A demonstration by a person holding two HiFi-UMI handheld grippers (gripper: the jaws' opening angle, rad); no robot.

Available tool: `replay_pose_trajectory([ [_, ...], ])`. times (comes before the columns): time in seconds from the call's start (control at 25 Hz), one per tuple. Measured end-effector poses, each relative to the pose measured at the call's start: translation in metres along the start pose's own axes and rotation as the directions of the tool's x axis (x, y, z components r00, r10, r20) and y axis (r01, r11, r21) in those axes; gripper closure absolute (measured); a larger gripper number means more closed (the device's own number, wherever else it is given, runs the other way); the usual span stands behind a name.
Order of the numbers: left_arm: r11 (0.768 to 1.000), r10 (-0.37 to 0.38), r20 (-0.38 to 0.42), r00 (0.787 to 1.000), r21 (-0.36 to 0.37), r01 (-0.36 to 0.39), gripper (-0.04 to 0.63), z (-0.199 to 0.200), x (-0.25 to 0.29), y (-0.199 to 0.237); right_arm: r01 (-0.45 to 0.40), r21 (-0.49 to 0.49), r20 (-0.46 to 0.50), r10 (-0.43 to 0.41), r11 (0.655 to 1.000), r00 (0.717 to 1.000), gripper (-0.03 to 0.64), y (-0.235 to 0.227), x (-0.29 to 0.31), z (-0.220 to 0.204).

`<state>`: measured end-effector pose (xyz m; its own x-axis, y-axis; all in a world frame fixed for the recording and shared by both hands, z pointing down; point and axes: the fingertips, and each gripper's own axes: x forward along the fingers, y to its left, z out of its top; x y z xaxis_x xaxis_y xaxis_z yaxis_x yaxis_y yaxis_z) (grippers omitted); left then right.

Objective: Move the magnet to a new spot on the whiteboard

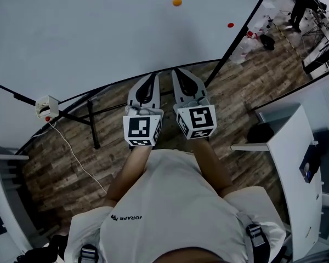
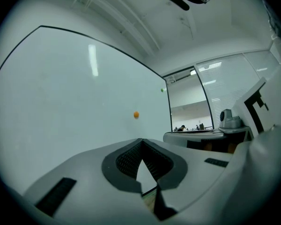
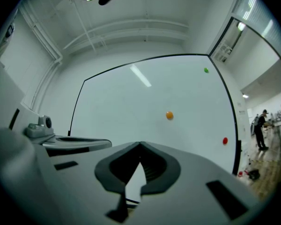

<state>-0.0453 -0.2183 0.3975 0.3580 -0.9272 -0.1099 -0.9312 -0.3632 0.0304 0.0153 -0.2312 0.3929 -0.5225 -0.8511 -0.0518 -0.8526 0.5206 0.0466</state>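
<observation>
A large whiteboard [image 1: 98, 32] stands in front of me. An orange magnet [image 1: 177, 2] sticks near its middle, also seen in the left gripper view [image 2: 136, 115] and the right gripper view [image 3: 169, 115]. A red magnet [image 1: 230, 24] sits near the board's right edge [image 3: 225, 140], and a green magnet [image 3: 206, 70] is high at the right. My left gripper [image 1: 155, 75] and right gripper [image 1: 175, 72] are held side by side close to my body, well short of the board. Both are shut, tips together, with nothing between them [image 2: 141, 140] [image 3: 140, 144].
The whiteboard's black stand legs [image 1: 93, 126] rest on the wood floor. A white box [image 1: 46, 107] with a trailing cable lies at the left. A white table [image 1: 288, 147] with a black object [image 1: 260, 132] stands at the right. A person [image 1: 301, 4] is far off at top right.
</observation>
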Motion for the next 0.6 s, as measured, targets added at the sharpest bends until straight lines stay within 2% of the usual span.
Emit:
replay_pose_trajectory([
  [0.6, 1.000, -0.005, -0.006, 1.000, 0.011, 0.005, 0.592, 0.000, -0.006, -0.002, 0.001, 0.014, 0.008, -0.001, 1.000, 1.000, 0.603, 0.007, -0.015, -0.002],
])
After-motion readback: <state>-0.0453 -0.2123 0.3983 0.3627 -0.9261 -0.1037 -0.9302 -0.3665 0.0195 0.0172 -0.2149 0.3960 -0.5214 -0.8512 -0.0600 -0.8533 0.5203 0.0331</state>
